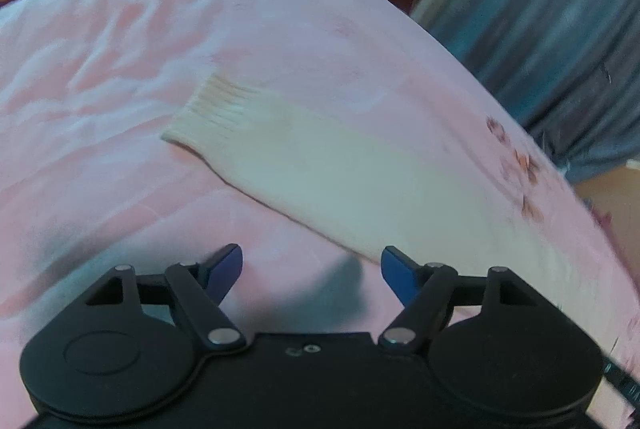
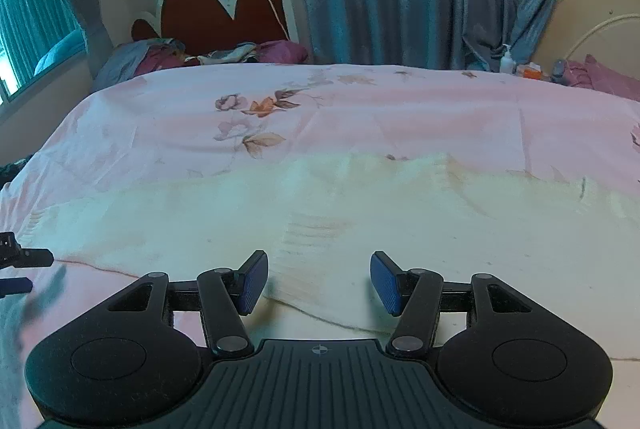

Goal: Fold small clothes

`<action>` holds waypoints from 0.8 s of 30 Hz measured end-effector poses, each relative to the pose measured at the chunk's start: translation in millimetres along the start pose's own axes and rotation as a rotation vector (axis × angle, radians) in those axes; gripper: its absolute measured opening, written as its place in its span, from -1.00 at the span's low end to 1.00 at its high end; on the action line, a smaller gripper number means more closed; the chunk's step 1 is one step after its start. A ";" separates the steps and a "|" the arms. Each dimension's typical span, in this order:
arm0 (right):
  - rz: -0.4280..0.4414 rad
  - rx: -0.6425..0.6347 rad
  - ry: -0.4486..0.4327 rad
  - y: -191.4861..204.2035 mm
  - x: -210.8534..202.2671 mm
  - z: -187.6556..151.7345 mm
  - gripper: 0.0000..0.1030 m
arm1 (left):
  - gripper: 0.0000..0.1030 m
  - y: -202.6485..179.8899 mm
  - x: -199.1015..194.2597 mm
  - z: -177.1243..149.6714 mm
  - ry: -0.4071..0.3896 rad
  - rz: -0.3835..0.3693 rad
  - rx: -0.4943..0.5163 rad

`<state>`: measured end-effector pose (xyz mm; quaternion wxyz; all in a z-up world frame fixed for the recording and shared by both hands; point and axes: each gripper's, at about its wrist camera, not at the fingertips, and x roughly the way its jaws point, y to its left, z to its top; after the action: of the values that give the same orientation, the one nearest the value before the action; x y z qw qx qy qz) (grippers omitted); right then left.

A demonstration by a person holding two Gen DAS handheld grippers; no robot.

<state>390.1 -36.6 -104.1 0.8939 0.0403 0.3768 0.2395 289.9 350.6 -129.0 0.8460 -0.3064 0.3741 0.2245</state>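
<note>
Cream knit sweater [image 2: 360, 213] lies spread flat across the near part of the bed [image 2: 360, 97], on the pink floral sheet. From the left wrist view I see one sleeve [image 1: 320, 165] stretched out flat on the sheet, ribbed cuff [image 1: 216, 109] at its far end, sleeve running back toward the right pad.

Left tongs [image 1: 312, 269]: jaws well apart, nothing between them, only sheet below and the sleeve edge just beside the right pad. Right tongs [image 2: 318, 281]: jaws partly open, nothing gripped, over the sweater body near a ribbed patch.

Handling, my read: soft, light knit, no stiffness. It will drape and sag from whatever point I pinch, and stretch if pulled hard. Fuzzy surface, so the pads should bite well; slip is unlikely. Not fragile, but loose stitches can snag on a pad corner. The sheet underneath is thin and wrinkles easily, so a deep pinch risks grabbing it too.

Where to grab: the ribbed cuff looks the firmest part of the sleeve. Take it across the ribbing, shallow, knit only. For the body, take a hem or shoulder edge, not the middle.

The left wrist view is blurred, so I can't confirm the layer count at the cuff.
</note>
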 end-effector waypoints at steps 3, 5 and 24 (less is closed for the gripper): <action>-0.009 -0.002 -0.015 4.0 3.1 5.4 0.10 | 0.43 14.0 6.0 10.3 -0.012 -0.039 -0.085; -0.018 -0.002 -0.015 5.0 7.7 7.7 0.10 | 0.43 21.9 8.9 14.3 -0.026 -0.058 -0.125; -0.090 -0.031 0.068 1.0 46.3 -7.6 0.10 | -0.94 9.7 6.1 28.3 -0.212 -0.095 -0.102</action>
<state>412.3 -15.4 -139.6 0.8910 0.0013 0.4044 0.2061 301.8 377.8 -122.0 0.8738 -0.3410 0.2557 0.2340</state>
